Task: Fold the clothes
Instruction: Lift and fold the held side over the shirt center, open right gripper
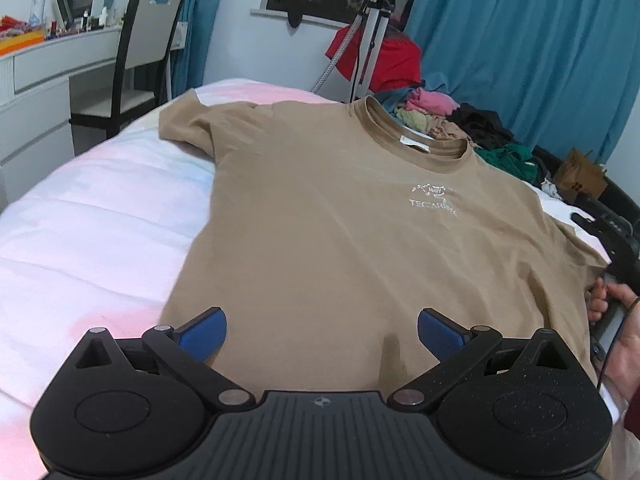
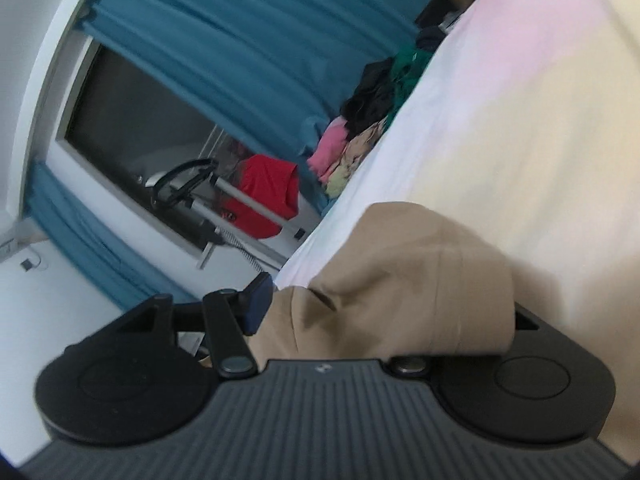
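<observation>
A tan T-shirt [image 1: 340,220] with a small white chest logo lies flat, front up, on the bed [image 1: 100,220], its collar toward the far side. My left gripper [image 1: 322,332] hovers open over the shirt's near hem, with nothing between its blue pads [image 1: 204,332]. In the right wrist view, the right gripper [image 2: 384,300] is tilted on its side with its jaws standing apart. The shirt's sleeve [image 2: 400,280] lies bunched between them and hides the right finger. The left pad [image 2: 258,304] sits just clear of the cloth. A hand [image 1: 616,320] holds that gripper at the shirt's right edge.
A pile of mixed clothes [image 1: 472,124] sits at the bed's far right, with a cardboard box [image 1: 580,176] beside it. Beyond the bed stand a metal stand draped in red cloth [image 1: 376,52], blue curtains [image 1: 520,40], a chair [image 1: 140,60] and a white desk [image 1: 40,80].
</observation>
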